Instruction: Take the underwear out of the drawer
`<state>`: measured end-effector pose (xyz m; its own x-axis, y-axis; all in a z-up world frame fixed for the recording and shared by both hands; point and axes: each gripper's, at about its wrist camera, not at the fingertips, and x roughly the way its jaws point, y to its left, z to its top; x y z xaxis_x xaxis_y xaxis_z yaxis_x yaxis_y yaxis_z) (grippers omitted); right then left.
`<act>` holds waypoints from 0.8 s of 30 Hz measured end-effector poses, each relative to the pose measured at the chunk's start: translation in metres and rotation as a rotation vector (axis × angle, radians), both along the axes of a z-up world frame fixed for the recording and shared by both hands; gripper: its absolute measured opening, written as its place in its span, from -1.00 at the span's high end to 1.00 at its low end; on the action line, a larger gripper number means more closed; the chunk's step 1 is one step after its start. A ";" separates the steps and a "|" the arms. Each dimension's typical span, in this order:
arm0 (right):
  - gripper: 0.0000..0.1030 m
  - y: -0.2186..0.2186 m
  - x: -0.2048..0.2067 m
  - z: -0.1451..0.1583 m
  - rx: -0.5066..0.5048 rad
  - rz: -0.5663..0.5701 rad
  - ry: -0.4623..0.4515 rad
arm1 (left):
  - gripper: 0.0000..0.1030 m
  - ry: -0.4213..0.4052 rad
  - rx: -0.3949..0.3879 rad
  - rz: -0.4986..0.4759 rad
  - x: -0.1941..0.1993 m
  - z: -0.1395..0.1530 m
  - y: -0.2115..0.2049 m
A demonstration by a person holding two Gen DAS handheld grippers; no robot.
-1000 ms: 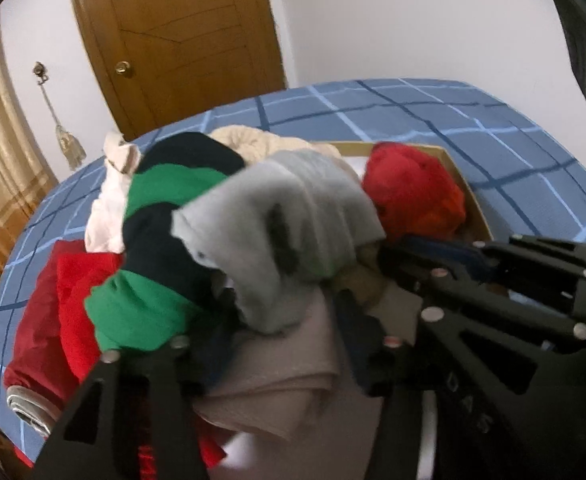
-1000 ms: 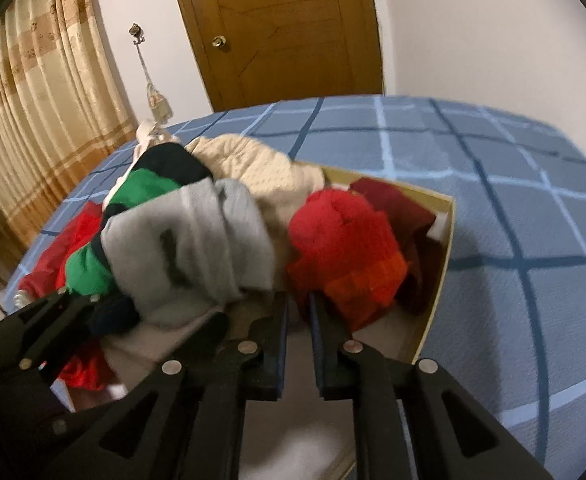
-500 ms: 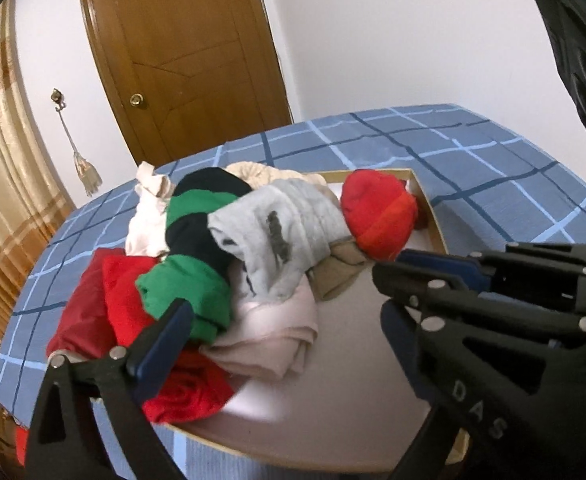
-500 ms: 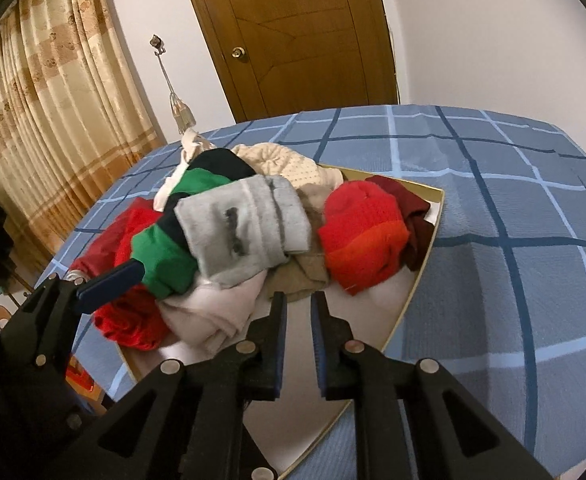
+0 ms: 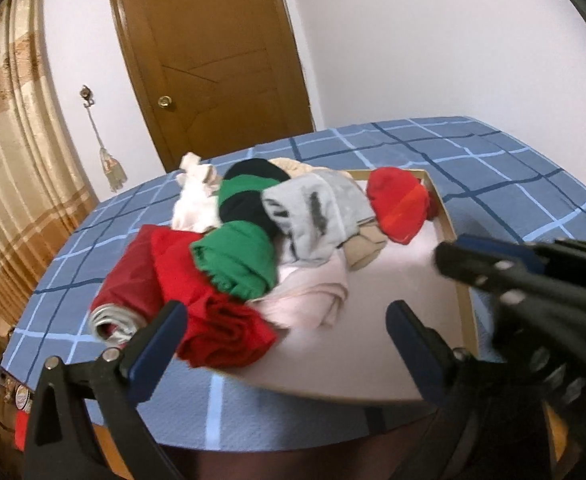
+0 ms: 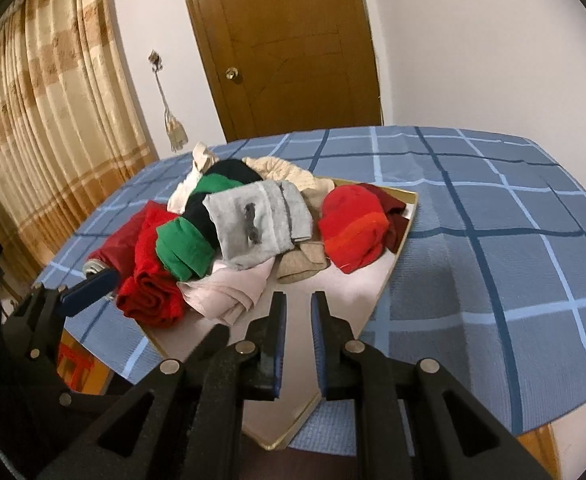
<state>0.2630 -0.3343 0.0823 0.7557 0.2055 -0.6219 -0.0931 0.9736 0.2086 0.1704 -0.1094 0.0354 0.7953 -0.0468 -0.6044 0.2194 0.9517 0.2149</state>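
Observation:
A shallow wooden drawer [image 5: 447,220] [image 6: 399,248] lies on a blue checked bedspread [image 6: 493,240]. Piled in its left half are a grey garment [image 5: 317,216] [image 6: 253,224], a green-and-black one [image 5: 237,256] [image 6: 185,244], red ones [image 5: 213,312] [image 6: 149,280], a pale pink one [image 5: 309,300] [image 6: 229,288] and a red-orange bundle [image 5: 399,208] [image 6: 353,228]. My left gripper [image 5: 285,312] hovers before the pile with its jaws opening wide and nothing between them. My right gripper [image 6: 297,300] [image 5: 447,258] is shut and empty over the drawer's bare white floor.
A brown door [image 6: 293,60] and a white wall stand behind the bed. A striped beige curtain [image 6: 45,120] hangs at the left. The bedspread drops off at the near edge [image 5: 253,432]. Part of the red pile spills over the drawer's left rim.
Both grippers have drawn back and up from the pile, so more of the bed shows. The left jaws, earlier half closed in the clothes, have spread wide. The pile stayed in place.

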 end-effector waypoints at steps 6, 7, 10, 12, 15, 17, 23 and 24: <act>0.71 0.003 -0.026 0.007 0.012 -0.025 -0.071 | -0.96 -0.012 -0.048 0.024 -0.015 0.001 0.017; 0.71 0.004 -0.031 0.009 0.010 -0.031 -0.089 | -0.96 -0.020 -0.053 0.028 -0.020 0.001 0.020; 0.71 0.004 -0.044 0.012 0.022 -0.050 -0.131 | -0.96 -0.046 -0.058 0.036 -0.033 0.003 0.026; 0.70 0.003 -0.053 0.014 0.036 -0.058 -0.153 | -0.96 -0.053 -0.063 0.038 -0.041 0.004 0.030; 0.69 0.003 -0.066 0.016 0.047 -0.071 -0.177 | -0.96 -0.058 -0.081 0.042 -0.051 0.006 0.036; 0.66 0.003 -0.073 0.017 0.054 -0.074 -0.186 | -0.99 -0.062 -0.094 0.045 -0.057 0.008 0.038; -0.06 0.005 -0.098 0.021 0.055 -0.087 -0.239 | -0.99 -0.096 -0.120 0.051 -0.077 0.017 0.046; -0.06 0.004 -0.104 0.022 0.059 -0.094 -0.253 | -0.99 -0.096 -0.127 0.052 -0.080 0.018 0.048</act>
<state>0.1590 -0.3302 0.1043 0.9029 0.1576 -0.3999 -0.0594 0.9672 0.2471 0.0902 -0.0618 0.0530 0.8526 -0.0753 -0.5170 0.1532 0.9821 0.1097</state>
